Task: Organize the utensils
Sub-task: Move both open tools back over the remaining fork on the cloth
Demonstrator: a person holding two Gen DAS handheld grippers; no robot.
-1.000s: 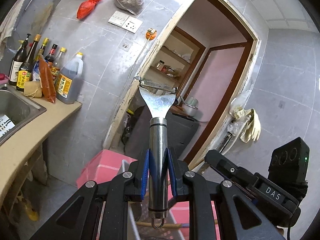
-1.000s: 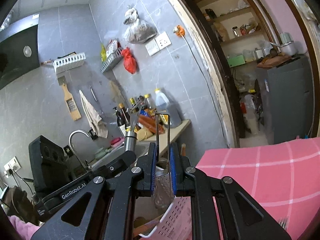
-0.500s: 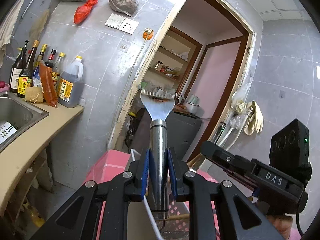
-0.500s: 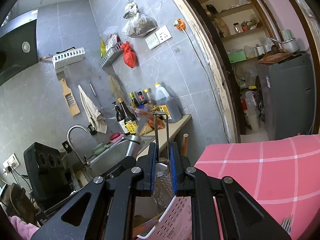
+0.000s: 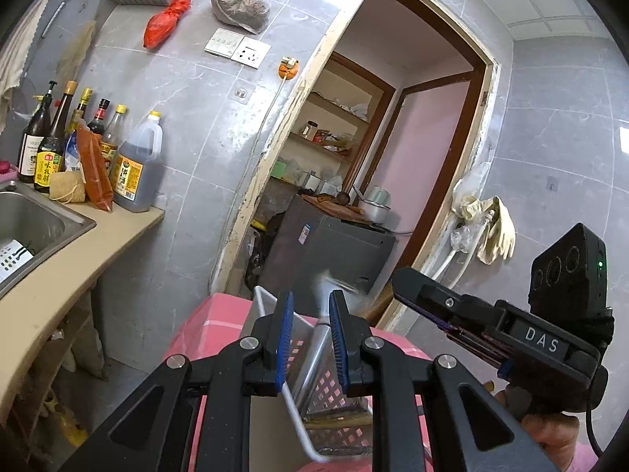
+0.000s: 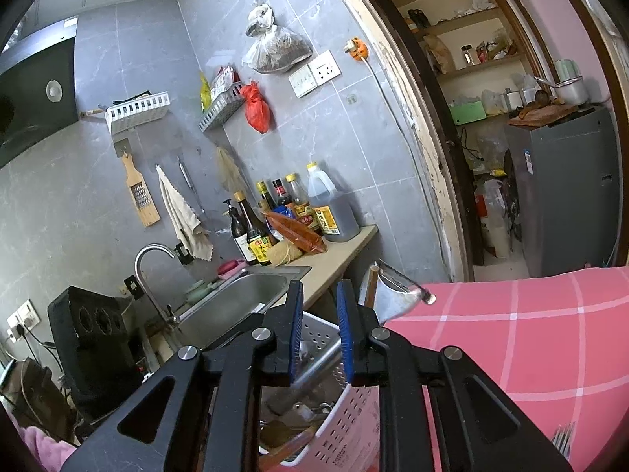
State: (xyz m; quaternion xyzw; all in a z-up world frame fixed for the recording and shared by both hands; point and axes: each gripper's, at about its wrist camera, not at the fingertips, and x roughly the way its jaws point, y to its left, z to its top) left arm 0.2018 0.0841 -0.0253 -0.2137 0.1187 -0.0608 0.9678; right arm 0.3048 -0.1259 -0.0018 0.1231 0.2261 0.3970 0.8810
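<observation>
Currently both grippers hang over the white perforated basket, which stands on the desk at the edge of the pink checked cloth. Left gripper: jaws parted, blue pads bare, nothing clamped. Right gripper: jaws opening, and the gap shows only the sink and basket beyond, so nothing is between them either. Task item: the steel peeler is in the basket, leaning, not lying flat. Its long axis in the right wrist view runs from the handle end, low in the basket and to the left, up and to the right to the broad head, which stands clear above the rim, just beside the cloth. In the left wrist view the head is a blur just past the jaw tips, and the handle drops away into the basket beneath them. A bent wire frame leans in the same basket, near the handle; whether the two touch cannot be told. Judgement: the peeler looks deposited. If it needs settling, the right hand looks better placed, since the head sits just right of its tips, and it should close across the handle. Fork tines show on the cloth, well apart from the basket, on the right hand's side.
</observation>
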